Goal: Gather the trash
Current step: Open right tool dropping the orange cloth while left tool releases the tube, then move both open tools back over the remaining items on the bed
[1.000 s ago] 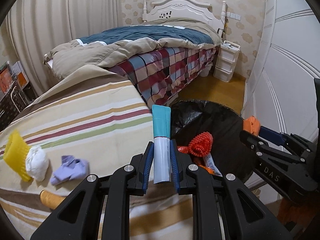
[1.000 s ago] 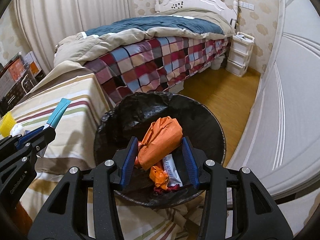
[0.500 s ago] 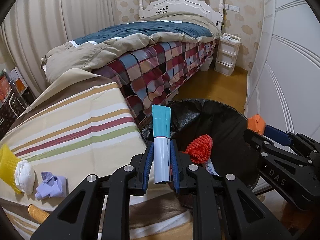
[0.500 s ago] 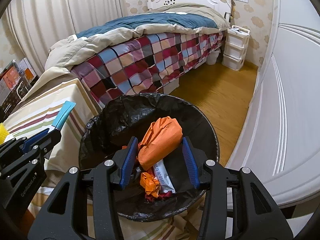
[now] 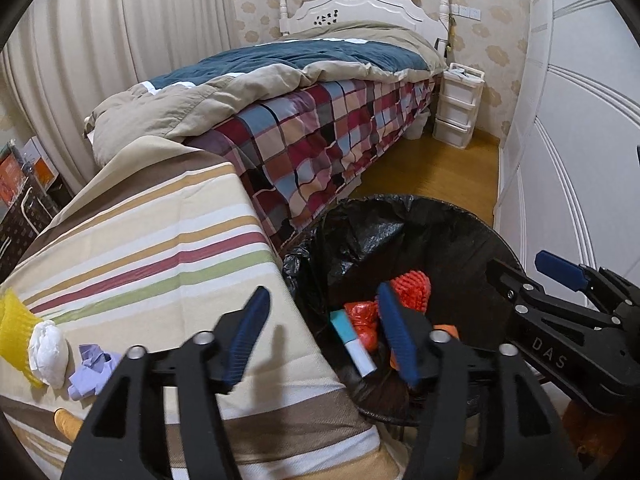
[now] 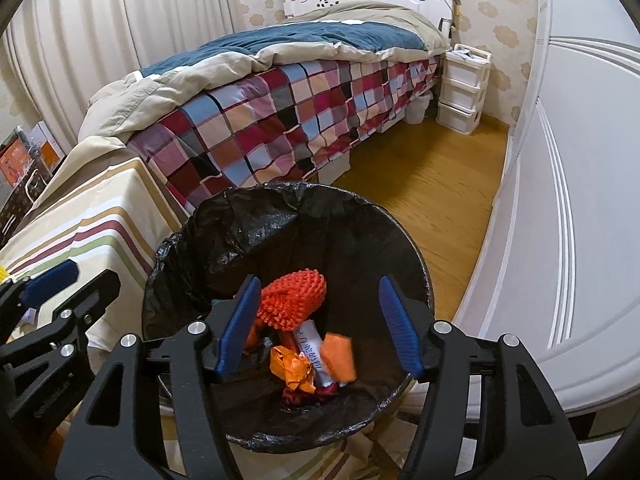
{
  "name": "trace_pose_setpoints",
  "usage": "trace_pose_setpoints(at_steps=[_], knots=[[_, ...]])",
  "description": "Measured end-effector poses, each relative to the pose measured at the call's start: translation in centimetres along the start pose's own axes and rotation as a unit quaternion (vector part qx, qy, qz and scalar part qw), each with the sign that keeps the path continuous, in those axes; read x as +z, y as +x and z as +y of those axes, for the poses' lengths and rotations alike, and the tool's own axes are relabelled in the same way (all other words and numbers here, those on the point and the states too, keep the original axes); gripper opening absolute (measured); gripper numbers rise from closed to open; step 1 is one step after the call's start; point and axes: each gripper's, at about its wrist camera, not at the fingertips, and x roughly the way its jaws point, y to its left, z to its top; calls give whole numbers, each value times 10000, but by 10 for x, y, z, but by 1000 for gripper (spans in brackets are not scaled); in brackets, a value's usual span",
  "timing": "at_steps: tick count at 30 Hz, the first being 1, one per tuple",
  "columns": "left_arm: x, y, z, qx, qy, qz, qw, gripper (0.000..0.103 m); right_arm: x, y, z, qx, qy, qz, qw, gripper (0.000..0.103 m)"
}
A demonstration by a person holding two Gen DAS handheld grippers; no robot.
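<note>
A bin lined with a black bag (image 5: 404,220) (image 6: 280,208) stands beside the striped table. My left gripper (image 5: 322,334) is open and empty at the bin's near left edge; the teal and white tube (image 5: 352,342) lies inside the bin. My right gripper (image 6: 318,320) is open and empty over the bin. The orange wrapper (image 6: 340,356) lies in the bin with a red mesh piece (image 6: 294,298) and other orange scraps (image 6: 290,368). On the table lie a yellow net (image 5: 14,330), a white wad (image 5: 48,346) and a crumpled purple paper (image 5: 90,370).
The striped tablecloth (image 5: 152,248) covers the table to the left of the bin. An orange item (image 5: 68,424) shows at the table's near edge. A bed with a checked blanket (image 5: 320,128) lies behind. A white wardrobe (image 6: 580,200) is on the right, wooden floor (image 6: 420,176) between.
Both grippers have opened. The tube dropped from the left gripper into the bin, and the orange wrapper dropped from the right gripper into the bin.
</note>
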Motion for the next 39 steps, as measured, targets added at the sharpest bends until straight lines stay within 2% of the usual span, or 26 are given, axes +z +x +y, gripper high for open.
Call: trace_pose_setpoints(at_steps=[3, 17, 30, 39], knots=[[-1, -5, 4, 30, -52, -33, 10000, 70, -1, -1, 0, -10, 11, -6, 10000, 61], [-29, -40, 44, 285, -329, 2, 9990, 72, -25, -27, 33, 219, -96, 29, 9997, 65], [-77, -82, 122, 775, -930, 70, 9926, 73, -48, -51, 116, 814, -735, 61, 9940, 65], [-111, -90, 173, 1187, -1271, 286, 9843, 73, -55, -49, 171, 1136, -1162, 200, 9865, 65]])
